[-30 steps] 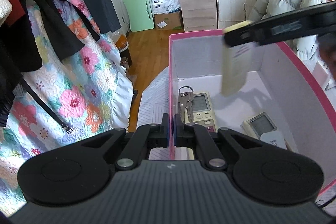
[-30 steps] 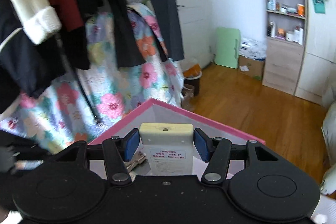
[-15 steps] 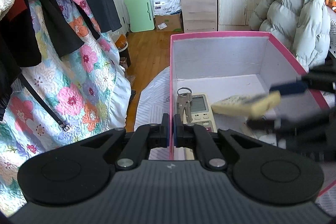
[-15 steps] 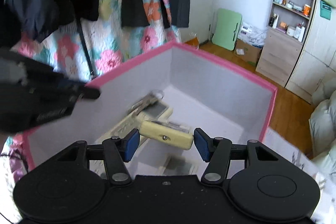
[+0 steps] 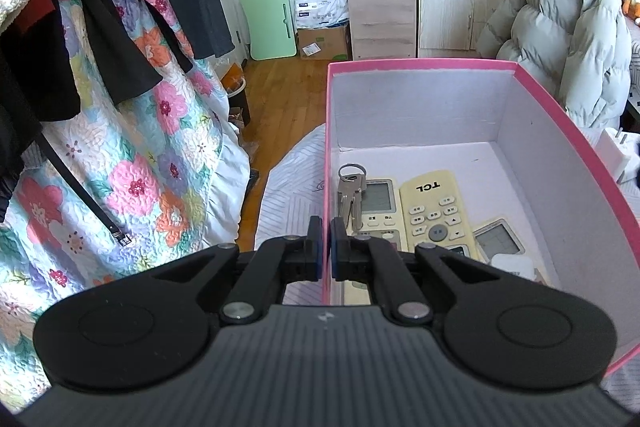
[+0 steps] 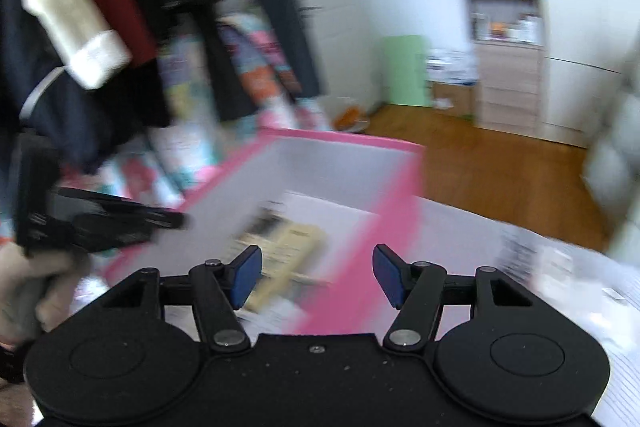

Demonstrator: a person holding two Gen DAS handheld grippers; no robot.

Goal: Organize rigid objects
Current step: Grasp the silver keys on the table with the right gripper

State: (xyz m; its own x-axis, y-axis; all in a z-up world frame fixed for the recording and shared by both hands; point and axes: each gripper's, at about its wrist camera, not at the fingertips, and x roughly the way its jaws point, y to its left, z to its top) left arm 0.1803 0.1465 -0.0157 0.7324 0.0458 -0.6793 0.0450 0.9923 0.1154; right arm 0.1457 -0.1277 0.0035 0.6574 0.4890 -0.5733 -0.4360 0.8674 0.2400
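On the left, the left gripper (image 5: 325, 241) is pinched shut on the near wall of a pink box (image 5: 420, 64). Inside, from left to right, lie keys (image 5: 350, 189), a grey-screened remote (image 5: 376, 203), a cream remote (image 5: 434, 211) and another remote (image 5: 498, 237). On the right, in a blurred view, the right gripper (image 6: 316, 277) hangs wide open and empty above the box's edge.

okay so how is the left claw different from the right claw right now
The left claw is shut, its blue pads pinching the pink box by its near wall; the right claw is spread wide open and holds nothing. The left claw sits at the box's rim, while the right claw is above and outside the box, its view blurred by motion. Both are black, with blue pads.
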